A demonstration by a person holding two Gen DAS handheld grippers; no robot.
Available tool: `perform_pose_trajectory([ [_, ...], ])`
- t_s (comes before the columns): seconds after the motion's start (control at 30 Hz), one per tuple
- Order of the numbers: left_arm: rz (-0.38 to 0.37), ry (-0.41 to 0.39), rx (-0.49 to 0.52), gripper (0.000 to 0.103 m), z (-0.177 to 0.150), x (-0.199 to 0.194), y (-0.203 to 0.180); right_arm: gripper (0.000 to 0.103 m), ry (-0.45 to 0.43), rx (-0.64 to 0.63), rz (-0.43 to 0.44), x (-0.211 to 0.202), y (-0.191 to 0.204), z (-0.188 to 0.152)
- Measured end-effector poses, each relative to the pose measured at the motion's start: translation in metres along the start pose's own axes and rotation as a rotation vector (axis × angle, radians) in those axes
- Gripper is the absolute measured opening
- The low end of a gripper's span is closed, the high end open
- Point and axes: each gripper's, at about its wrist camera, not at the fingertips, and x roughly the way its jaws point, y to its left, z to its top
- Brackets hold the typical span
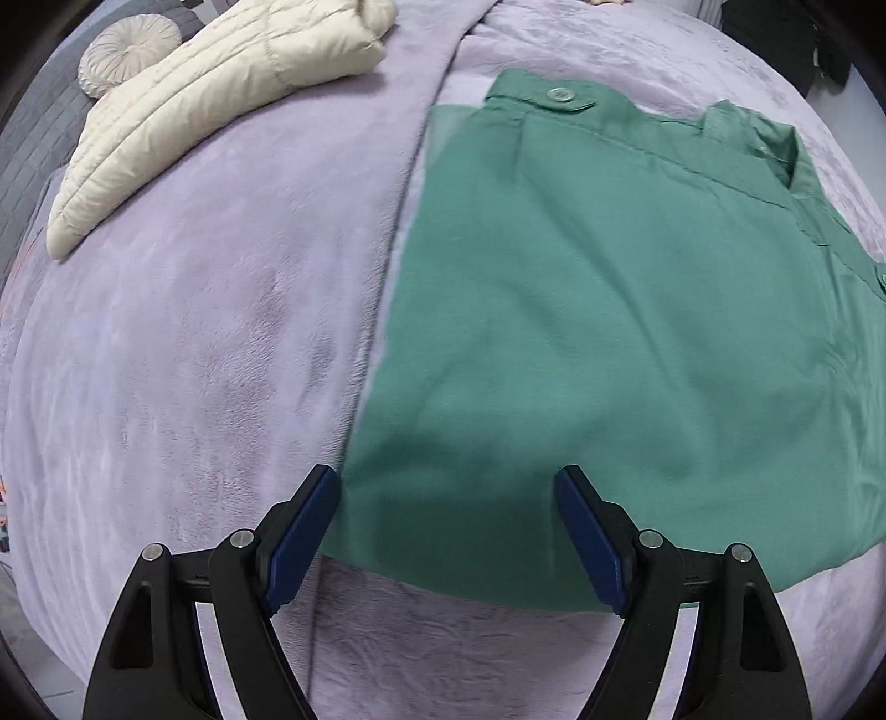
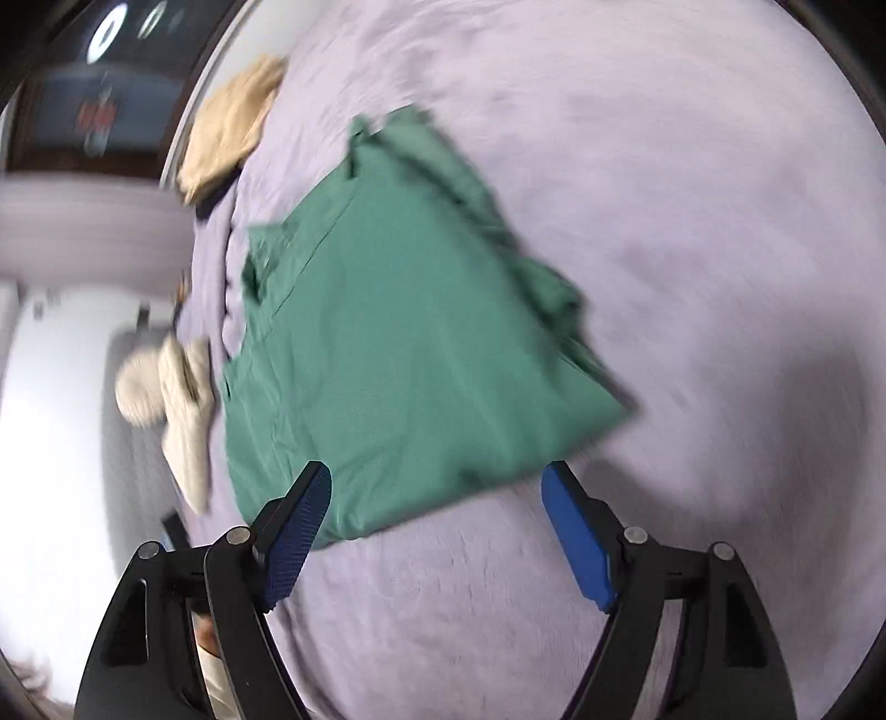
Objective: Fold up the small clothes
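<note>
My left gripper [image 1: 446, 545] and right gripper [image 2: 437, 540] both hang with jaws wide apart and empty over the near hem of the shirt [image 1: 598, 332], which lies partly folded on the bed [image 1: 194, 360]. If I pinch only the top layer, the fold could slide apart on this plush cover, and the loose bunched side farther off may drag out crooked.

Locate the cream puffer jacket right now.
In the left wrist view, the cream puffer jacket lies at upper left on the lilac blanket, beside a round pillow and apart from the green shirt at right.
</note>
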Motion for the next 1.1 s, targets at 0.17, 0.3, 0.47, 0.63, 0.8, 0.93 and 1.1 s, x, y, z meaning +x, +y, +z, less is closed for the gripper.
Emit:
perform_pose_trajectory([
  [0.17, -0.027, 0.037, -0.010, 0.082, -0.001, 0.011, 0.008, 0.047, -0.081, 0.196, 0.070, 0.020, -0.028, 0.014],
  [0.3, -0.014, 0.027, 0.041, 0.082, 0.000, 0.011, 0.002, 0.004, -0.106, -0.001, -0.074, 0.022, 0.025, 0.030],
  [0.47, -0.016, 0.020, 0.066, 0.090, 0.001, 0.022, 0.000, 0.004, -0.034, -0.178, -0.305, 0.035, 0.027, 0.037],
  [0.63, -0.018, 0.034, 0.069, 0.095, 0.003, 0.023, 0.010, 0.027, -0.097, 0.067, -0.230, 0.008, -0.002, 0.027],
  [0.8, -0.033, -0.007, 0.054, 0.094, 0.016, -0.007, 0.021, 0.031, -0.231, -0.055, -0.285, -0.030, 0.039, 0.012],
  [0.93, -0.068, -0.101, 0.086, 0.094, 0.046, -0.028, -0.004, 0.031, -0.189, -0.337, -0.254, 0.002, 0.114, 0.021],
  [1.1, -0.057, -0.174, 0.113, 0.094, 0.092, -0.021, -0.052, 0.031, -0.051, -0.497, -0.259, 0.077, 0.153, 0.039],
])
